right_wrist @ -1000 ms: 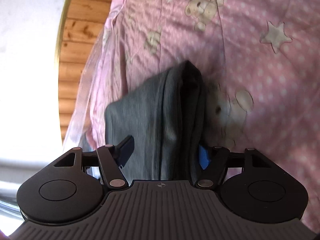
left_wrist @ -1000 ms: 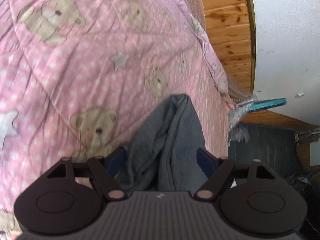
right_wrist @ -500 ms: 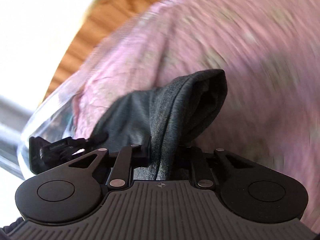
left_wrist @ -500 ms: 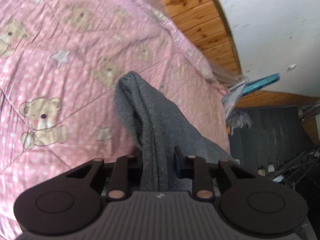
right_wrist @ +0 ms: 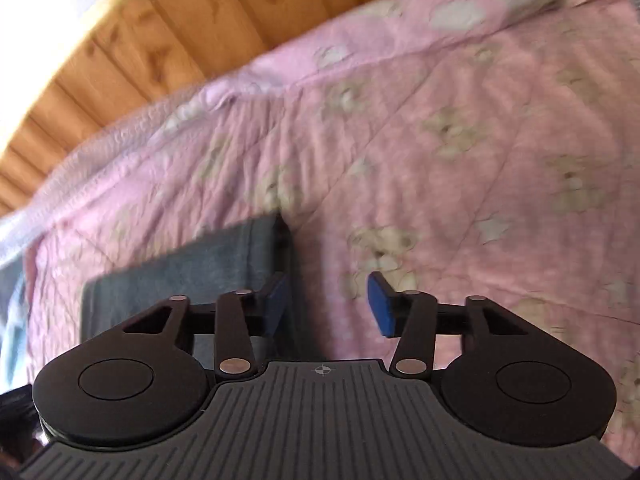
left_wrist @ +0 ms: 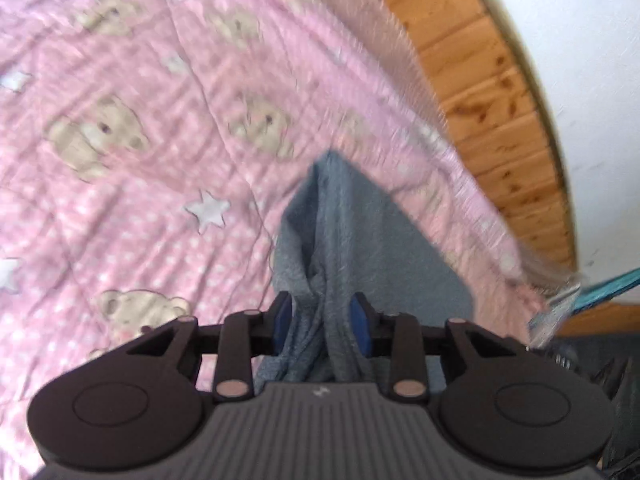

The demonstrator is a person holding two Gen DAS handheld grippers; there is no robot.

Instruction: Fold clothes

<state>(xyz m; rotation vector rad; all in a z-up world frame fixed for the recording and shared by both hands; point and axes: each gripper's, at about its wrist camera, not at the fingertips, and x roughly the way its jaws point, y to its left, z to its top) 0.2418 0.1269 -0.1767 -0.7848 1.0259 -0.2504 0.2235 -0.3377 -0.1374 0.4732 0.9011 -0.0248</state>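
Observation:
A grey garment (left_wrist: 360,240) lies on a pink quilt (left_wrist: 140,220) printed with bears and stars, near the quilt's edge. My left gripper (left_wrist: 322,318) is shut on a bunched fold of this garment, which runs forward from the jaws to a point. In the right wrist view the grey garment (right_wrist: 192,272) lies flat with a straight edge, to the left of my right gripper (right_wrist: 330,302). That gripper is open, with only the pink quilt (right_wrist: 480,160) showing between its blue pads. Its left finger stands over the garment's right edge.
Wooden panelling (left_wrist: 480,80) runs along the far side of the bed, with a white wall (left_wrist: 580,40) beyond. A teal object (left_wrist: 612,286) and dark clutter sit off the bed's right end. The same wooden panelling (right_wrist: 160,40) fills the upper left in the right wrist view.
The right gripper has let go of the grey garment and opened; the cloth now lies flat beside it. The left gripper still holds its fold and has swung over the quilt.

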